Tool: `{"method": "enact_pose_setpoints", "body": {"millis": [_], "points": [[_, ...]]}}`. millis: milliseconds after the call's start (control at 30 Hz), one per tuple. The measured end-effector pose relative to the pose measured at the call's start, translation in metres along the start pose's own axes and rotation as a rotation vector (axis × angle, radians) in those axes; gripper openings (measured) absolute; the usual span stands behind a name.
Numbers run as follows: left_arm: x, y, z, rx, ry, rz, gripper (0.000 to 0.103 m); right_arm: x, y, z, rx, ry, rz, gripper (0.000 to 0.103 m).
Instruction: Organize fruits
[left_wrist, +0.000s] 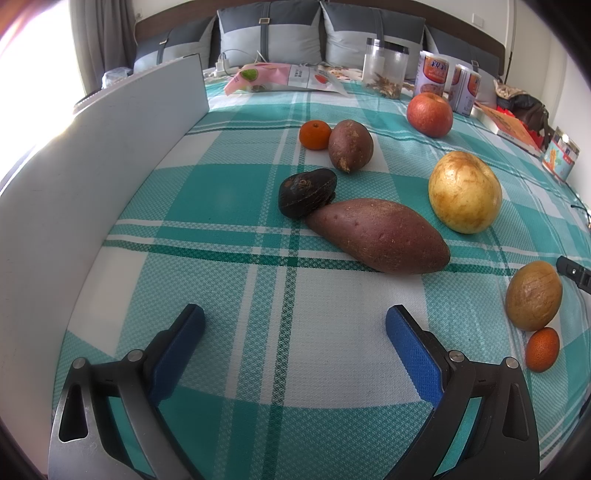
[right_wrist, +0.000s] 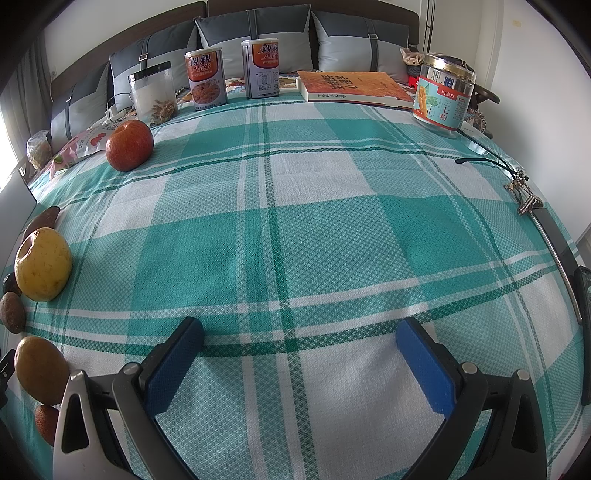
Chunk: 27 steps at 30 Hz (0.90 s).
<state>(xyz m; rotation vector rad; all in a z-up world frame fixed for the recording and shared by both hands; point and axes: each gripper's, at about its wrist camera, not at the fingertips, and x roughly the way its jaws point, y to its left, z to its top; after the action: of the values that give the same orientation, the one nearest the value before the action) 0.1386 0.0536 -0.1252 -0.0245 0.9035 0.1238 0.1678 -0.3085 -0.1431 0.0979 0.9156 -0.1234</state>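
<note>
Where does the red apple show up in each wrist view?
Left wrist: the red apple sits upper right, just in front of the two printed cans.
Right wrist: the red apple sits upper left, right of the pink snack bag.
Shared landmark: the clear jar with a black lid stands behind the apple in both.

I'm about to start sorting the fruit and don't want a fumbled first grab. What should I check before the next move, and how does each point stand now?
1. Left tool open, holding nothing: ok.
2. Right tool open, holding nothing: ok.
3. Long purple sweet potato free of neighbours: not ok, dark wrinkled lump touches it.
4. Large yellow pear standing alone: ok.
5. Red apple unobstructed: ok.
6. Sorting destination visible: cannot tell.
</note>
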Motion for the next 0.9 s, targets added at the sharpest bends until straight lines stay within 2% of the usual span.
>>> {"method": "enact_pose_setpoints", "body": {"millis": [900], "points": [[0.0005, 0.0009, 0.0, -0.003, 0.002, -0.007, 0.1, -0.0009, 0.0006, -0.0009, 0.012, 0.0, -0.009, 0.103]]}}
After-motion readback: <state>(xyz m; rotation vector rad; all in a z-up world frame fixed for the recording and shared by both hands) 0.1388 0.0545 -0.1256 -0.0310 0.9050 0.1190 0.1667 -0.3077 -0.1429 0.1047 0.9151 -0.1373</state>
